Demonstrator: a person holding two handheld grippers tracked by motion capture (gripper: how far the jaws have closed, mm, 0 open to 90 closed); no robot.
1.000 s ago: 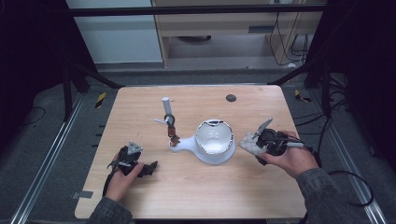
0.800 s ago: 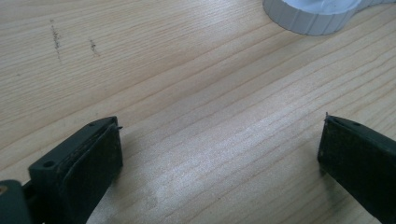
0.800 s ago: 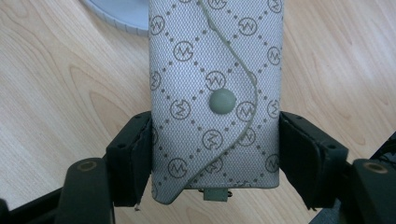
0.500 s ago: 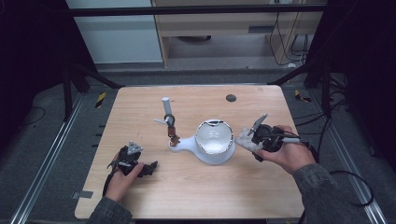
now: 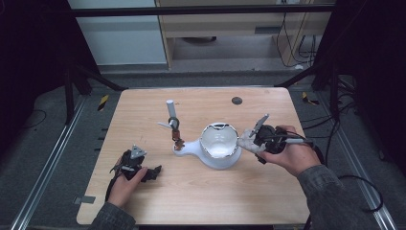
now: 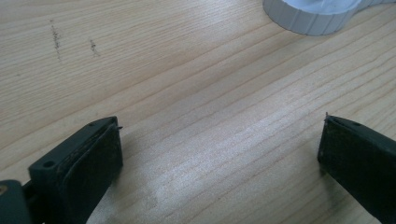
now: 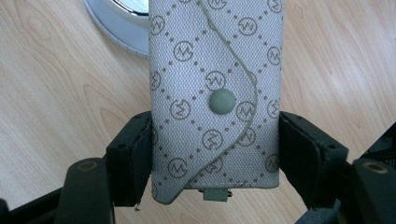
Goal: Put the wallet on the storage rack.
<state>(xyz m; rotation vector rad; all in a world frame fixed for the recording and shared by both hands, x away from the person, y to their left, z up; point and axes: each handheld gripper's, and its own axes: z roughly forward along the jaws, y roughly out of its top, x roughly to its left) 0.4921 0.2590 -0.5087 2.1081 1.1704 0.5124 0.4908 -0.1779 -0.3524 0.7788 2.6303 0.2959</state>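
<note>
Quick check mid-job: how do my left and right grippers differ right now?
The left gripper is open with bare wood between its jaws; the right gripper is shut on a grey patterned pouch. The left sits near the table's front-left, away from the white bowl-shaped stand; the right is beside that stand. Both have black jaws and are hand-held.

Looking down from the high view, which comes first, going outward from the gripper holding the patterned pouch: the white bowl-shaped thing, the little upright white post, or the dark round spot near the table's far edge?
From the right gripper:
1. White bowl-shaped holder, right beside it, toward the table's middle.
2. Dark round spot, farther off, near the far edge.
3. Upright white post, farthest, beyond the bowl on the far-left side.
</note>
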